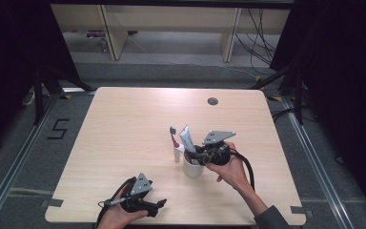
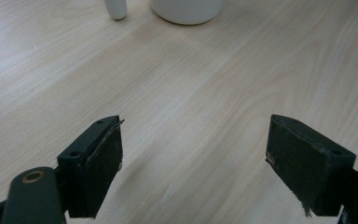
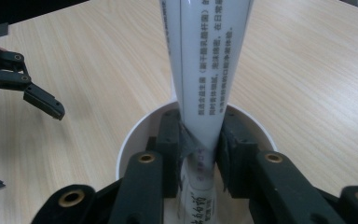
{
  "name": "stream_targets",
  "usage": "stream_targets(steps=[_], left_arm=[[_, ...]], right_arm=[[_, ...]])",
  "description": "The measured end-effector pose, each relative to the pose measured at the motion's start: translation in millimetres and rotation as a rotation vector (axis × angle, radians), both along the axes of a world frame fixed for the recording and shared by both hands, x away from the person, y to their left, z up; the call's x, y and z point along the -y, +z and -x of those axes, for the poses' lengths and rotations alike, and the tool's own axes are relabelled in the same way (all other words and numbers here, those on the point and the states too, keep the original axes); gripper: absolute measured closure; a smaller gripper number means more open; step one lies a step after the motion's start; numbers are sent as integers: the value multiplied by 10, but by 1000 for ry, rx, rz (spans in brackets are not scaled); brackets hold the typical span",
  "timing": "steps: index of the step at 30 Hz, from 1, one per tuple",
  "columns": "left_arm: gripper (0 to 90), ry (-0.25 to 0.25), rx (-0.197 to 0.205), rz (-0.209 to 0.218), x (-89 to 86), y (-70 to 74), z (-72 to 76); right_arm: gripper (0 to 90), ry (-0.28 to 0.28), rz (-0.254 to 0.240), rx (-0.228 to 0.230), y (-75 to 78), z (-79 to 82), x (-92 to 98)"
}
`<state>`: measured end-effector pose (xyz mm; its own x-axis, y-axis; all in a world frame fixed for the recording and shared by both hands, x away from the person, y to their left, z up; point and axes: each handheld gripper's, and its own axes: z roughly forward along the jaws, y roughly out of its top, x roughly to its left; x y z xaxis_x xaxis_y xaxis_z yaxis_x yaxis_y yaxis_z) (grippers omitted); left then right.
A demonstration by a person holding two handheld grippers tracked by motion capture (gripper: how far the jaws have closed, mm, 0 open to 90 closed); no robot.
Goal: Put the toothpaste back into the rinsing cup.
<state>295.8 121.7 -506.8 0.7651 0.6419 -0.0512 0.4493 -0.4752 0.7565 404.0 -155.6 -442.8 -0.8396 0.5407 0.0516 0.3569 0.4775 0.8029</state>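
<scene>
A white cup stands right of the table's middle, with a white toothpaste tube upright in it. My right gripper reaches down into the cup. In the right gripper view its jaws are shut on the tube just above the cup's rim. A toothbrush with a white handle stands upright just left of the cup. My left gripper rests low near the front edge, open with nothing between its jaws. It points toward the cup.
The wooden table has a round cable hole at the back right. Bare wood lies between the left gripper and the cup. The left gripper's fingertip appears at the left of the right gripper view.
</scene>
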Motion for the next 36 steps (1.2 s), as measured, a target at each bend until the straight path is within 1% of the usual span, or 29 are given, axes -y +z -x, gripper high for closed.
stream_targets(steps=[1, 2, 3, 4, 5, 6, 7, 8, 9, 10, 12, 13, 14, 16, 17, 18, 19, 20, 21, 24, 29, 30, 31, 33, 34, 35, 36], left_arm=[[180, 1, -3, 15, 9, -3, 1], [180, -1, -3, 13, 8, -2, -2], [180, -1, -3, 12, 8, -2, -1], [180, -6, 0, -3, 0, 1, -3], [180, -5, -1, -3, 1, -1, -1], [180, -6, 0, -3, 1, 0, -4], [180, -6, -3, 8, 7, -2, -2], [180, -3, -4, 12, 9, -3, -1], [180, -3, 1, -1, 3, -1, -2], [180, -4, 1, -2, 1, 0, -1], [180, -2, 0, 1, 3, 0, -5], [180, -5, -3, 9, 6, -1, -2], [180, -7, 0, -3, 0, 0, -5], [180, -7, 0, -3, 2, -2, -5], [180, -3, -3, 10, 11, -6, -2], [180, -9, -4, 6, 8, -4, -4], [180, -4, -2, 6, 9, -6, -3], [180, -9, -1, -5, 2, -3, -4], [180, -4, -1, 5, 8, -6, -2], [180, -4, -8, 10, 15, -10, 0], [180, -4, -5, 6, 12, -7, -2], [180, -4, -2, 4, 9, -8, -3], [180, -4, -3, 7, 9, -7, 0], [180, -4, -1, 6, 9, -6, -3], [180, -8, -4, 6, 8, -4, -4], [180, -8, 1, -6, 2, -1, -6], [180, -6, 2, -3, 4, -2, -2]], right_arm=[[712, -1, 0, -3, 0, 3, 0], [707, -13, -11, -17, -3, 17, -6], [700, -8, -13, -17, 0, 12, 0], [690, -3, -6, -6, 7, 3, 11], [683, -8, -14, -19, 8, 17, 5], [675, -6, -16, -7, 14, 16, 11], [664, -8, -17, -11, 17, 18, 13], [650, 2, -11, 17, 20, 2, 19], [648, -6, -20, 13, 21, 2, 19], [645, -3, -22, 10, 29, 2, 25], [629, -5, -27, -6, 39, 9, 27], [623, -11, -30, 6, 42, 9, 29], [622, -9, -30, 2, 48, 8, 36], [622, -5, -30, -5, 56, 10, 47], [622, -6, -29, -2, 55, 7, 49], [621, -9, -30, -1, 56, 6, 51], [616, -17, -34, 14, 55, 3, 53], [615, -23, -34, 7, 59, 3, 56], [615, -21, -31, 13, 62, 0, 62], [616, -14, -32, 12, 67, -2, 74], [607, -16, -32, 16, 68, -3, 72], [604, -18, -33, 0, 69, 1, 71], [601, -18, -33, 0, 71, 2, 73], [592, -21, -29, 19, 82, 4, 84], [588, -27, -36, 16, 82, 9, 82], [584, -28, -40, 6, 85, 11, 84], [582, -25, -40, 1, 92, 12, 90]])
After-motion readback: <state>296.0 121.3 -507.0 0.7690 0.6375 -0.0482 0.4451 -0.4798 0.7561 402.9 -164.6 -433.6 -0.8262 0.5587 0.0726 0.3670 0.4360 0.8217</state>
